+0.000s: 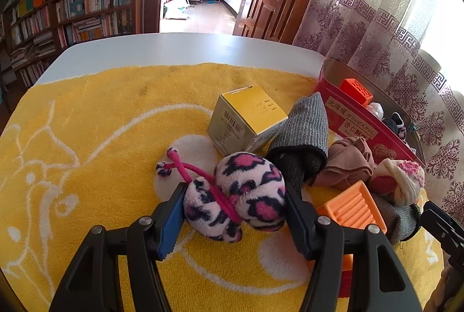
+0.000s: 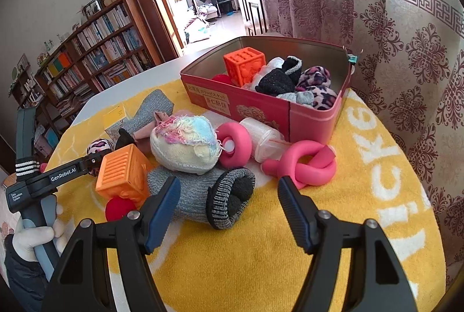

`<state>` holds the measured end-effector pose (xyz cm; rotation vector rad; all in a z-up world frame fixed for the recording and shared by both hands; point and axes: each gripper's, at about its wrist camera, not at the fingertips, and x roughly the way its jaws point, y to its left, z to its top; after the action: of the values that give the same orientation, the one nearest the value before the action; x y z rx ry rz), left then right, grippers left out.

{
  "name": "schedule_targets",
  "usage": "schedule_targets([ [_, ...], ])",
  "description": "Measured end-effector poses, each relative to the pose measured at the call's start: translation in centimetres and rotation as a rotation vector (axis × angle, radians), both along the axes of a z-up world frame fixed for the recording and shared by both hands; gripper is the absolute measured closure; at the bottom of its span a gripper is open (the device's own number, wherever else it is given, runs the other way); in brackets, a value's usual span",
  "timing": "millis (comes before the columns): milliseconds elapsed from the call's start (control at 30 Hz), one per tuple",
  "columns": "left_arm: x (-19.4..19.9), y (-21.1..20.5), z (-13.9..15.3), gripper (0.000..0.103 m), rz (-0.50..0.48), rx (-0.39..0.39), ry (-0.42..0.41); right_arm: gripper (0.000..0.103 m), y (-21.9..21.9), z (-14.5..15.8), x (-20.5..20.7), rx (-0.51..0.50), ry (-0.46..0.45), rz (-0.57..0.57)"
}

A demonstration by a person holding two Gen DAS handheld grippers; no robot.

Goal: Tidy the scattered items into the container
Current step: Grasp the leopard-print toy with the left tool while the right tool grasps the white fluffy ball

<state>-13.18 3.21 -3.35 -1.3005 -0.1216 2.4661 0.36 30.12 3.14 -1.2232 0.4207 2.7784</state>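
Both fingers (image 1: 174, 217) of our left gripper (image 1: 235, 213) press against the sides of a pink, white and black leopard-print plush toy (image 1: 236, 193), pinching it where it lies on the yellow terry towel (image 1: 87, 138); its pink cord (image 1: 185, 167) trails away from us; behind it we see a yellow and cream cardboard box (image 1: 246, 120) and a rolled grey ribbed sock (image 1: 304, 138) leaning on it; our right gripper (image 2: 229, 210) hangs with its fingers spread and nothing pinched, above another rolled grey sock with a black cuff (image 2: 214, 196); near it lie an orange ridged plastic cube (image 2: 123, 177), a pale knitted ball (image 2: 185, 143) and a knotted pink foam tube (image 2: 304, 167); the red tin container (image 2: 261, 106) stands at the towel's far edge, already holding an orange cube, dark socks and leopard-print plush.
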Motion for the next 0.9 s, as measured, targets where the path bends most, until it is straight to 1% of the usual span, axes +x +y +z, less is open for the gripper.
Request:
schedule_targets([
  [267,0.3,-0.3,0.7,0.038,-0.003,0.021,0.018,0.03,-1.6,1.1,-2.1,0.044,0.016,0.044],
  [467,0.3,-0.7,1.0,0.038,0.008,0.039,0.025,0.03,-2.4,1.3,-3.7,0.059,0.014,0.064],
  [633,0.3,-0.8,0.8,0.038,0.019,0.025,0.024,0.03,-2.8,1.0,-4.6,0.058,0.007,0.076],
  [900,0.6,-0.4,1.0,0.038,0.012,-0.001,0.046,0.03,-3.3,-0.6,-5.8,0.061,-0.036,0.105],
])
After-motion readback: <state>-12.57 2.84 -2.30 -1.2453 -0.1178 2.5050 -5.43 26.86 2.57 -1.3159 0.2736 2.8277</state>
